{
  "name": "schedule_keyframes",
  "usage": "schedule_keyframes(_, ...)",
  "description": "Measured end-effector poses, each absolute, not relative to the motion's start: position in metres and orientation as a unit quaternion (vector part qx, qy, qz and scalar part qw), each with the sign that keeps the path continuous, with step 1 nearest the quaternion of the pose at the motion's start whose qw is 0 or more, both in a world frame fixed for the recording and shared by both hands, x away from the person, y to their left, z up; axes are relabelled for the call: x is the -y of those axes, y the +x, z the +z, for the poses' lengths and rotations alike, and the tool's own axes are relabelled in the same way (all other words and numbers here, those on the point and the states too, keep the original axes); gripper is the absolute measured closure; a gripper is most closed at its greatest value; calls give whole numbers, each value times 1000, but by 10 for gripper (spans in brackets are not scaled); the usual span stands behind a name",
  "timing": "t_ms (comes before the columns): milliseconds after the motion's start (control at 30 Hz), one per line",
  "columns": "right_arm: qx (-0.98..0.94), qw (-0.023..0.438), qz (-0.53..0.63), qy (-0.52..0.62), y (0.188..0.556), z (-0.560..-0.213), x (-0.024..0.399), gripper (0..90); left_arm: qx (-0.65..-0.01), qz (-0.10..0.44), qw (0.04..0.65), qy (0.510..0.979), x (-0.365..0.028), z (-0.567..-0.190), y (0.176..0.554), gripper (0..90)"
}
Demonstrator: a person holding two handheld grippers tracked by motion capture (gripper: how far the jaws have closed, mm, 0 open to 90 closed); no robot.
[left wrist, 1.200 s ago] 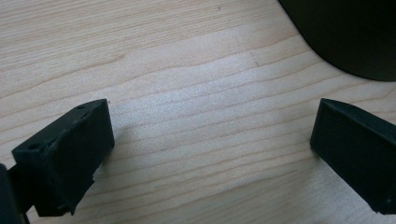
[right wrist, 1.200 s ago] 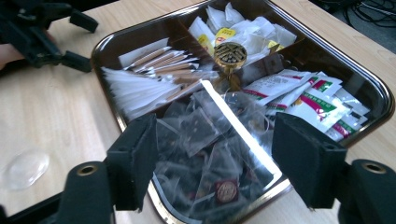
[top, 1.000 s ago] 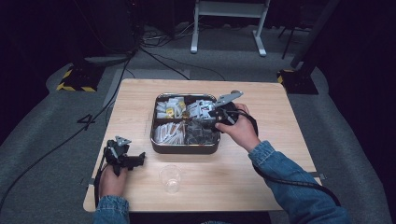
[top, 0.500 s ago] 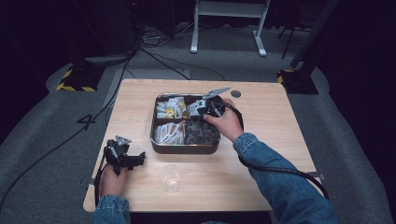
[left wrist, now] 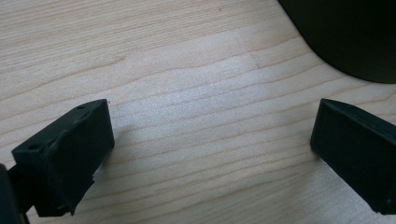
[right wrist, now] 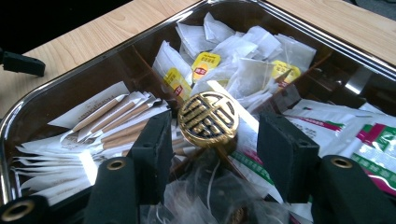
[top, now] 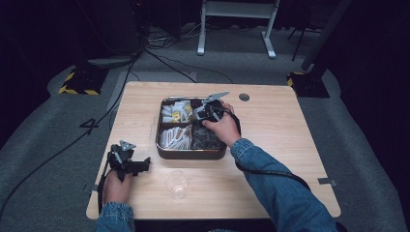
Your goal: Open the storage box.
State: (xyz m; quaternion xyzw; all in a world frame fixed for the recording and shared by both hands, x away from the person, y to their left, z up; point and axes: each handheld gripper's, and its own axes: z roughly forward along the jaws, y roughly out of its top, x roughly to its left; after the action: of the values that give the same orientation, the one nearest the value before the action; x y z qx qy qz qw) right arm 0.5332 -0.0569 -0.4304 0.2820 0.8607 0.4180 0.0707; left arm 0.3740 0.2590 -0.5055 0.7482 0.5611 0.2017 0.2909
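A metal tray [top: 191, 155] with compartments sits mid-table, holding tea bags [right wrist: 243, 70], paper sticks [right wrist: 112, 116] and packets [right wrist: 373, 135]. A round gold-and-black knob [right wrist: 208, 117] stands at the centre of its dividers. My right gripper [top: 197, 115] hangs low over the tray, pointing left. Its jaws have just been closing and stand on either side of the knob [top: 193, 121], with a small gap on each side. In its own view the right gripper [right wrist: 212, 123] is open. My left gripper [top: 142, 166] rests at the table's front left, open over bare wood [left wrist: 210, 154].
A clear glass cup [top: 176, 183] stands near the front edge, between the two hands. A small round hole [top: 244, 97] marks the tabletop behind the tray. A dark rounded shape [left wrist: 345, 32] fills the upper right of the left gripper view. Cables cross the floor beyond.
My right hand has moved left and down over the tray, from its right side to the central knob. The left hand has stayed in place.
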Motion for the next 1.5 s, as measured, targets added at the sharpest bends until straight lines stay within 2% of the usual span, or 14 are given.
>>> schedule_keyframes(200,-861,82,417,280,532,-436,45,523,-561,202,291,748,-259,-506,374,0)
schedule_keyframes(367,-861,98,412,282,529,-442,39,522,-561,202,291,748,-259,-506,374,0)
schedule_keyframes(567,-863,111,404,283,529,-443,38,567,-561,202,291,748,-259,-506,374,0)
schedule_keyframes(933,-865,130,397,279,528,-443,34,582,-561,202,291,748,-259,-506,374,0)
schedule_keyframes(1500,-861,126,404,282,528,-442,35,588,-561,202,291,748,-259,-505,374,0)
